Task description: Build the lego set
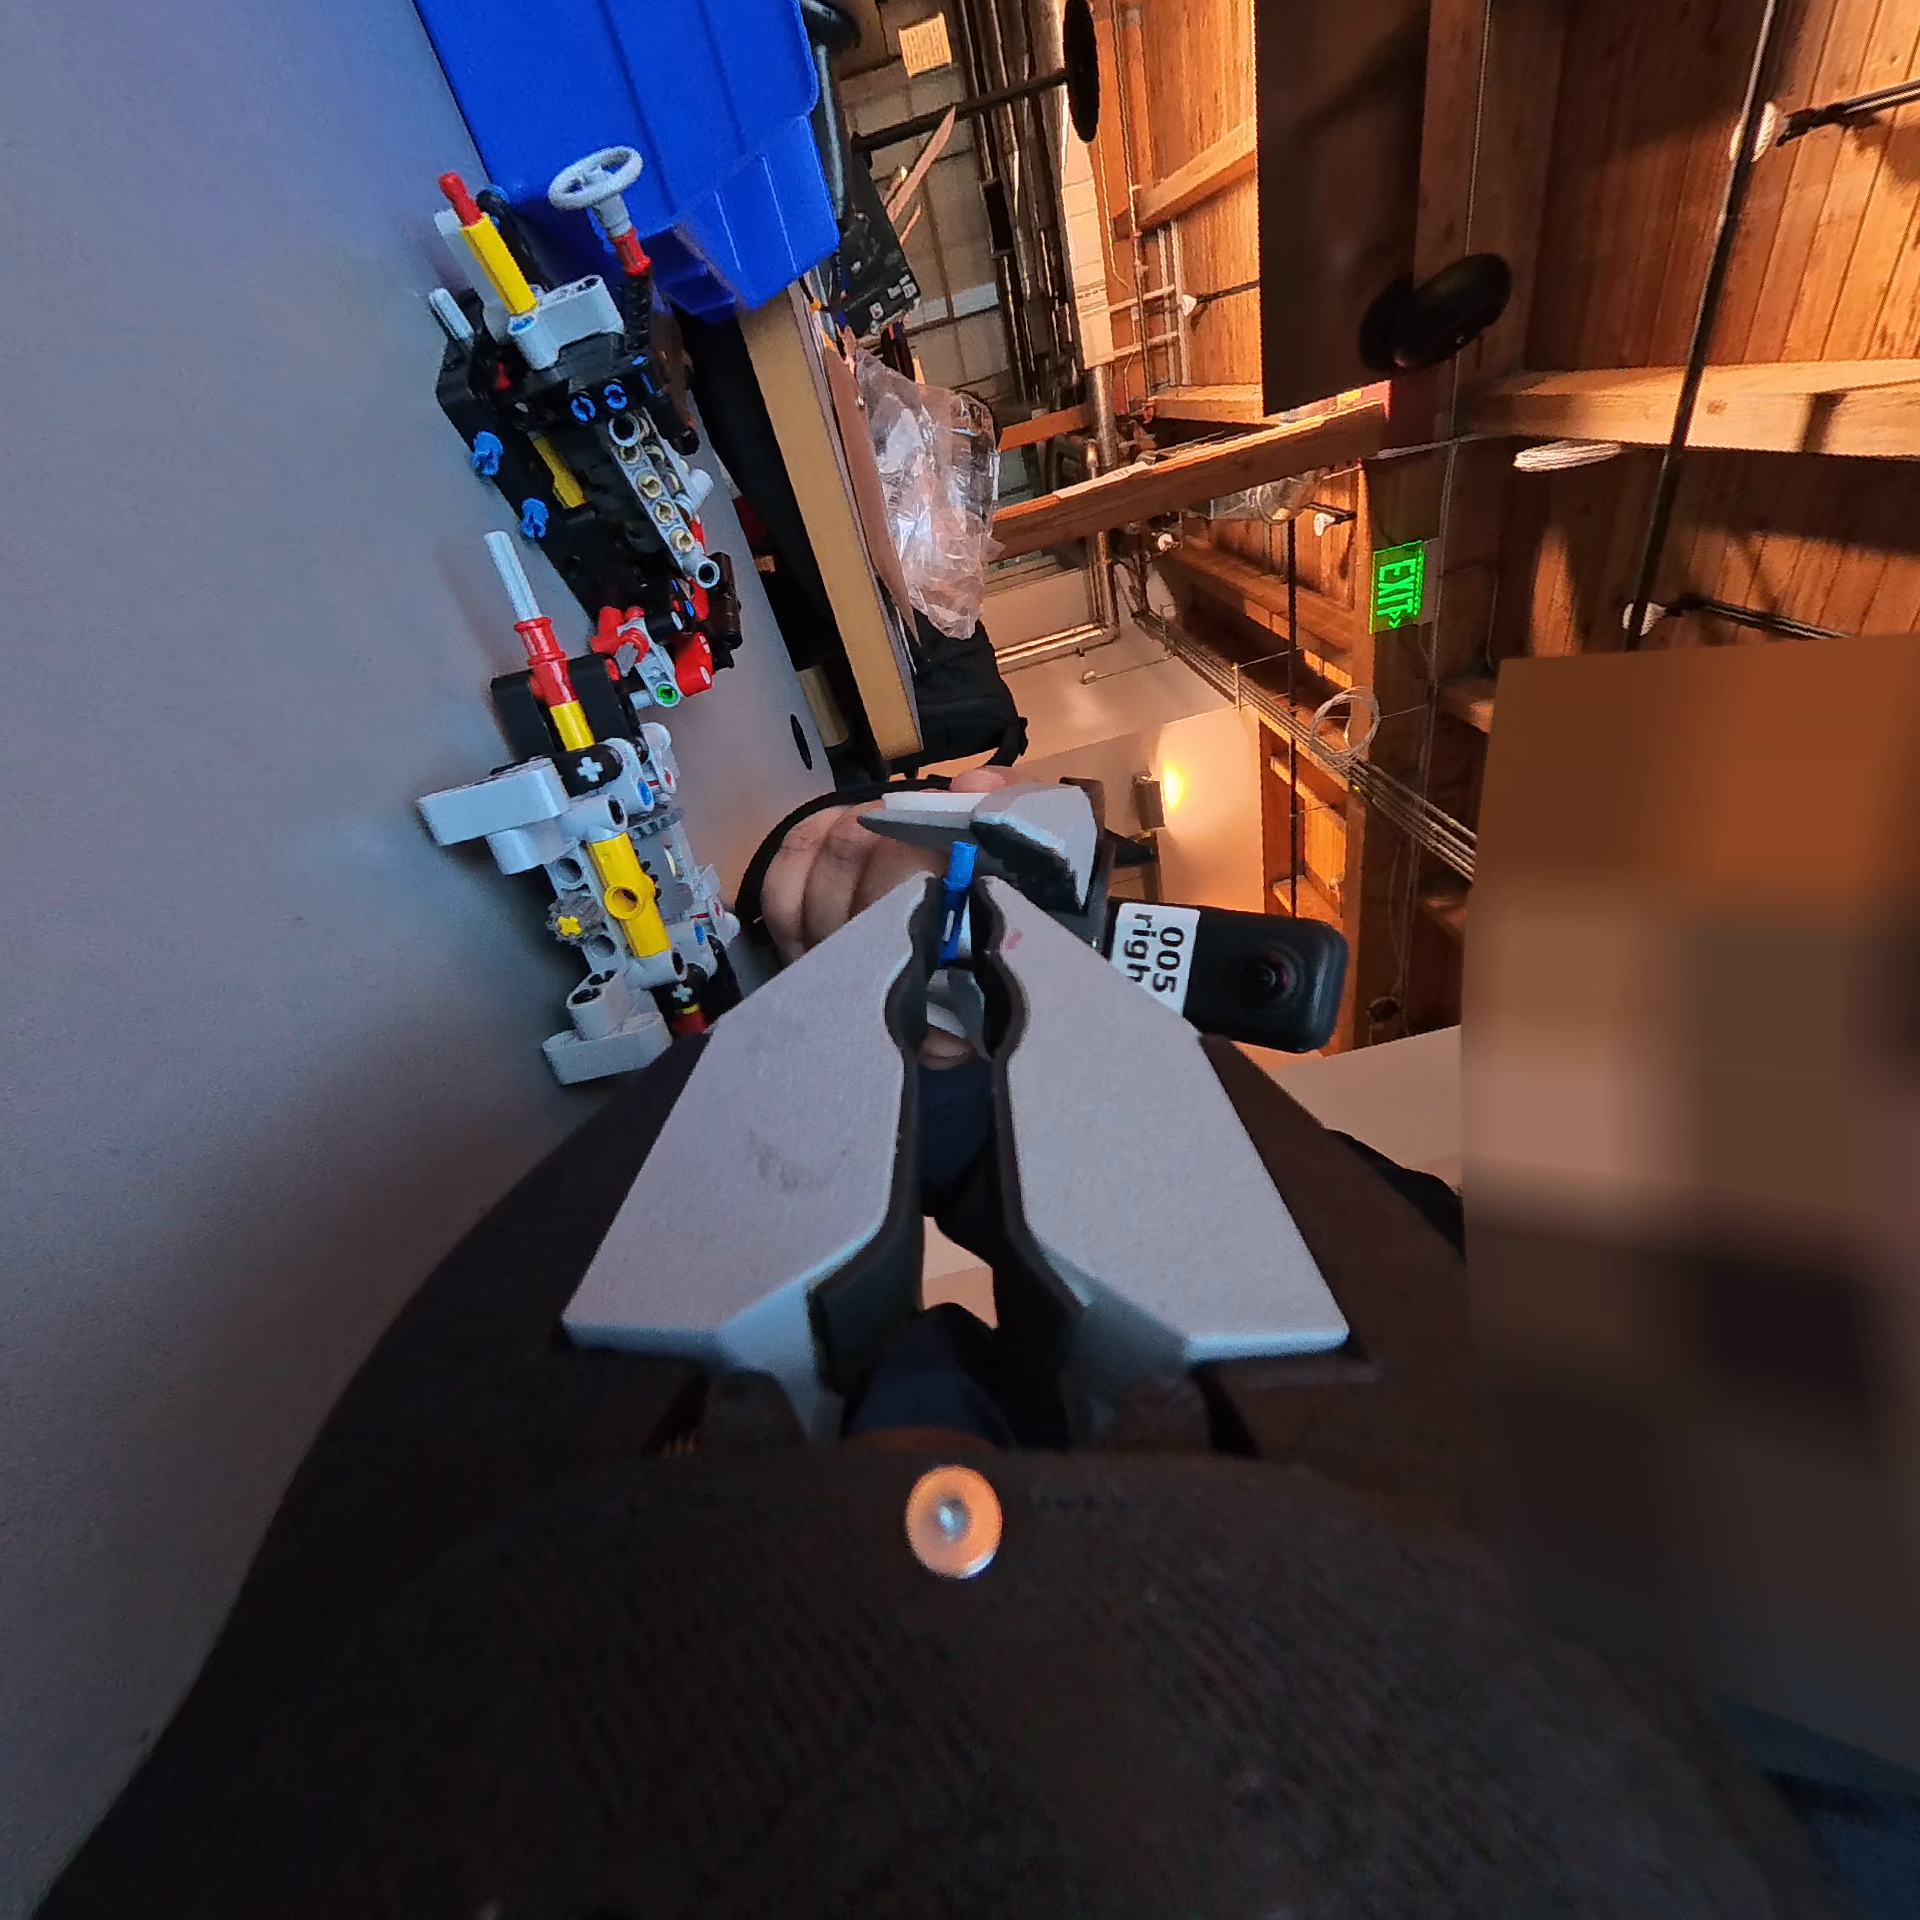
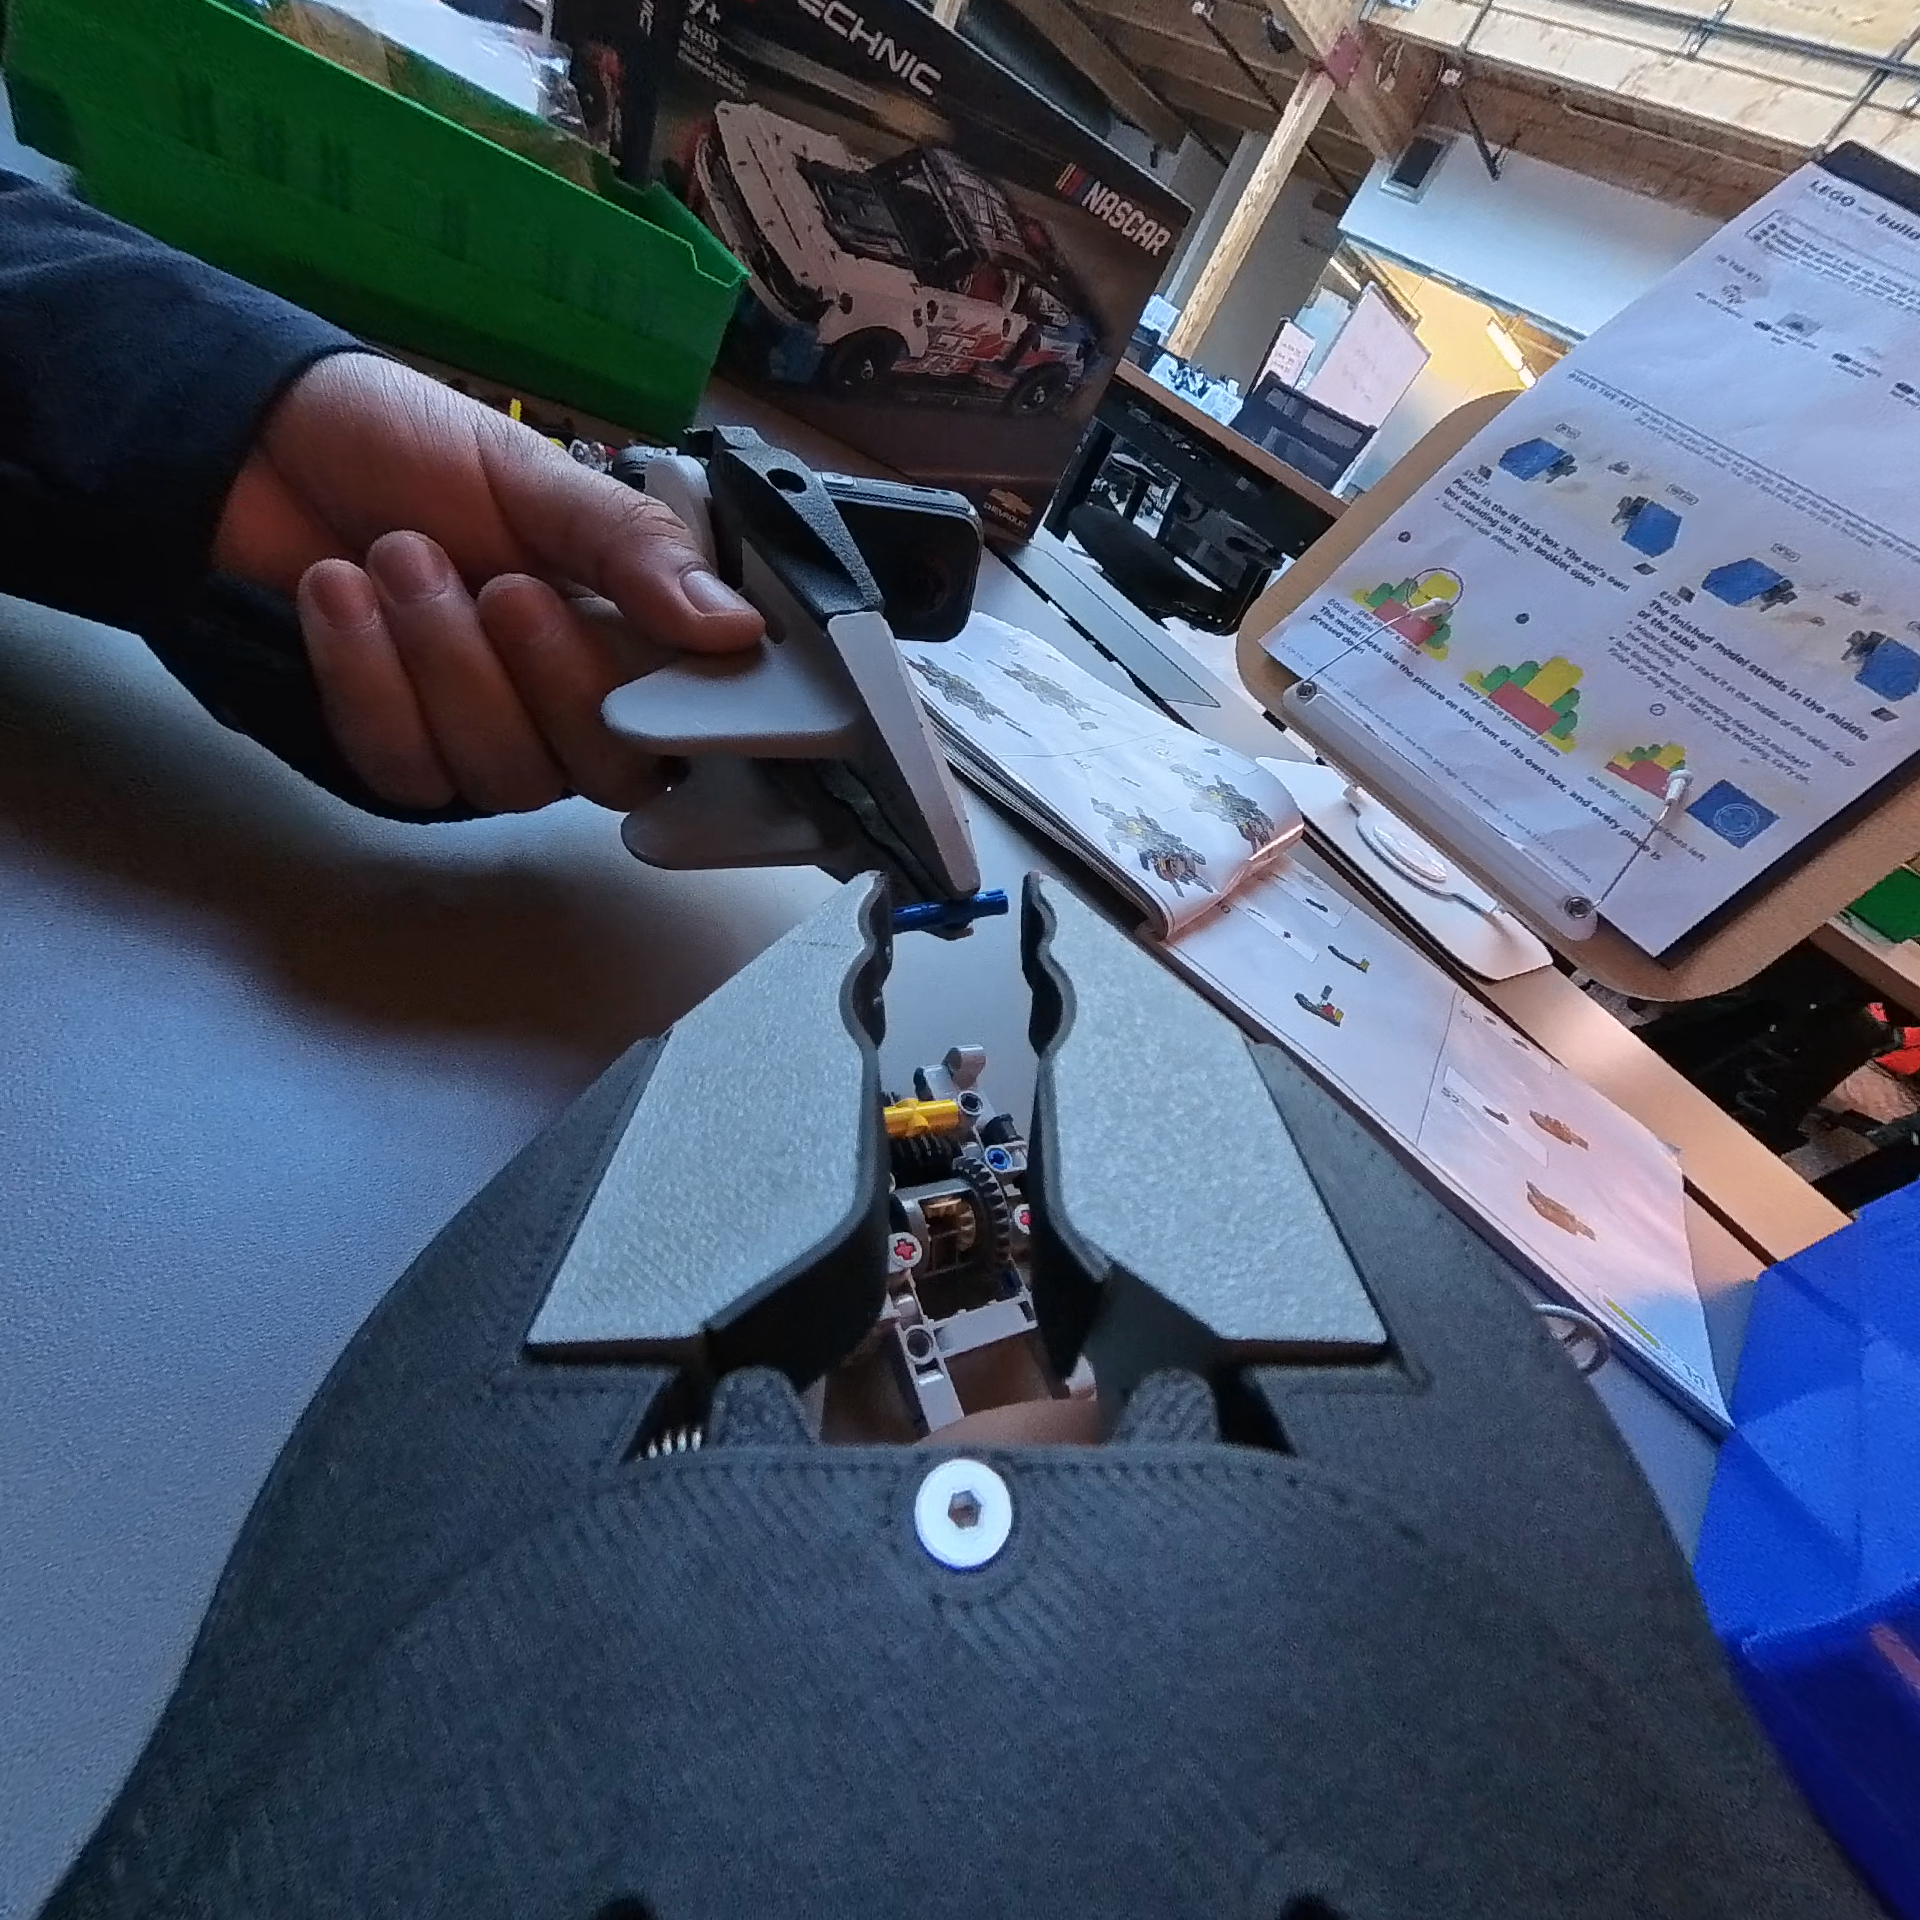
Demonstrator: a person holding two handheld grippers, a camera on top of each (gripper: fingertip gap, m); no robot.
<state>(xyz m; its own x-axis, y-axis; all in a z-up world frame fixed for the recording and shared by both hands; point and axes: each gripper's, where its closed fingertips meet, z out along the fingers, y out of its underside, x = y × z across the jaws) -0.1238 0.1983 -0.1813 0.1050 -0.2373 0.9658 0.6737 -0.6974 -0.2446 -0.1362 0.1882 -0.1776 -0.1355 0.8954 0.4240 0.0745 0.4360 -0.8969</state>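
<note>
My left gripper (image 1: 956, 906) is shut on a small blue pin (image 1: 961, 883), whose end sticks out past the fingertips. In the right wrist view the left gripper (image 2: 948, 883), held by a hand (image 2: 468, 603), holds the blue pin (image 2: 951, 906) crosswise between my right gripper's fingertips. My right gripper (image 2: 956, 914) is open. The pin's one end lies at the left fingertip (image 2: 873, 914), and a gap shows between the other end and the right fingertip (image 2: 1039, 914). The right gripper also shows in the left wrist view (image 1: 977, 831), just beyond the pin.
Two multicoloured brick assemblies (image 1: 582, 416) (image 1: 592, 873) lie on the grey table (image 1: 208, 727), near a blue bin (image 1: 644, 125). One assembly (image 2: 951, 1195) shows below the right fingers. An open booklet (image 2: 1143, 769), a picture box (image 2: 935, 260), a green bin (image 2: 364, 208) and a sheet on a stand (image 2: 1610, 582) surround them. The grippers are tip to tip, or close to it.
</note>
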